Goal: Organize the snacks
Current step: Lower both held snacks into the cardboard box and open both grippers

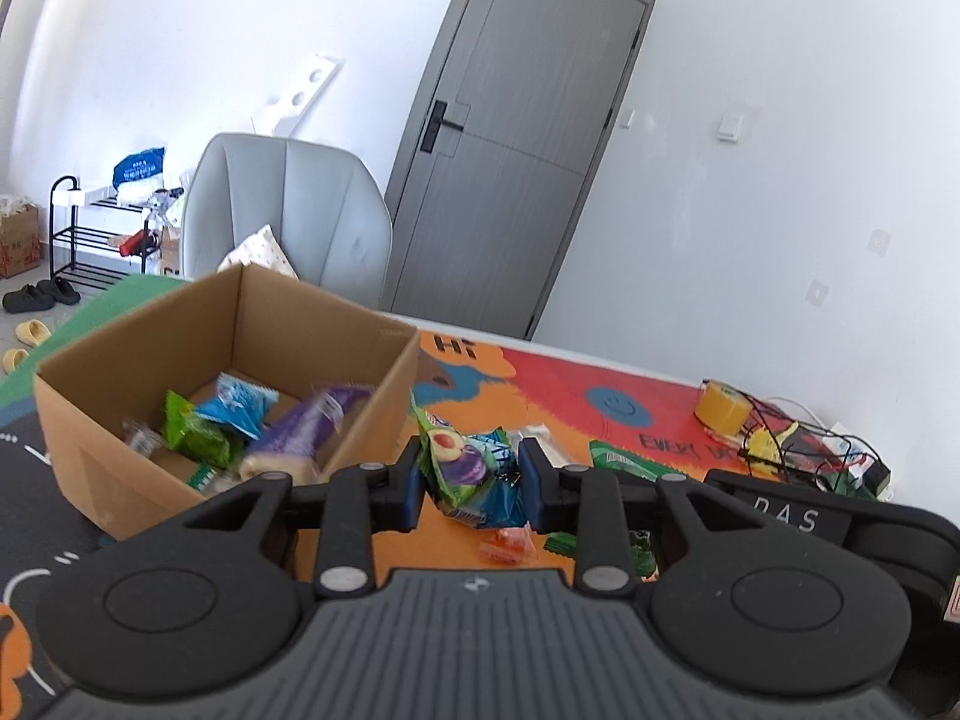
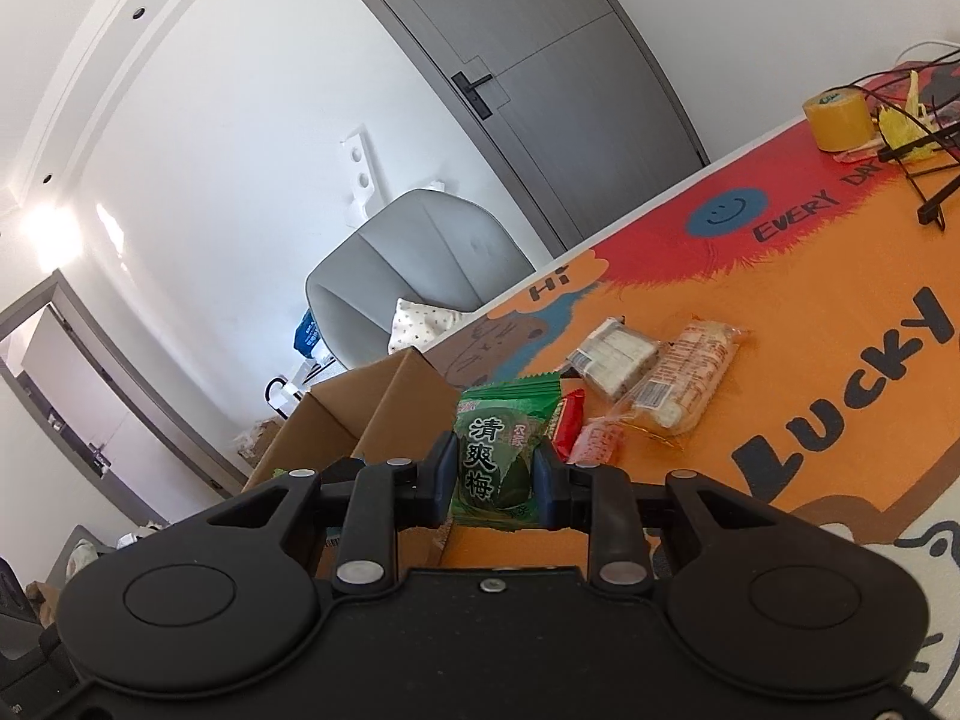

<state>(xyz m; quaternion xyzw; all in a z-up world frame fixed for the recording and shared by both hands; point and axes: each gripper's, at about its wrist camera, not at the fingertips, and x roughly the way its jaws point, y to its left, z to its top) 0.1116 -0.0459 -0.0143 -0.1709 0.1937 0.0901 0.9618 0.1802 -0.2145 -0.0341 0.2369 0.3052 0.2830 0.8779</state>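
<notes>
Orange printed mat surface (image 2: 750, 360): left gripper (image 1: 471, 483) jaws clamp a crinkly plum-print packet (image 1: 465, 468) beside the open cardboard box (image 1: 144, 360); right gripper (image 2: 493, 468) jaws pinch a glossy green packet (image 2: 495, 444), wrapped snacks (image 2: 654, 372) nearby.

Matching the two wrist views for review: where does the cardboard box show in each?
Left wrist: cardboard box at left of centre, open, snack packets inside.
Right wrist: only its brown flaps show, left of the held green packet.
Shared landmark: the grey door.
</notes>
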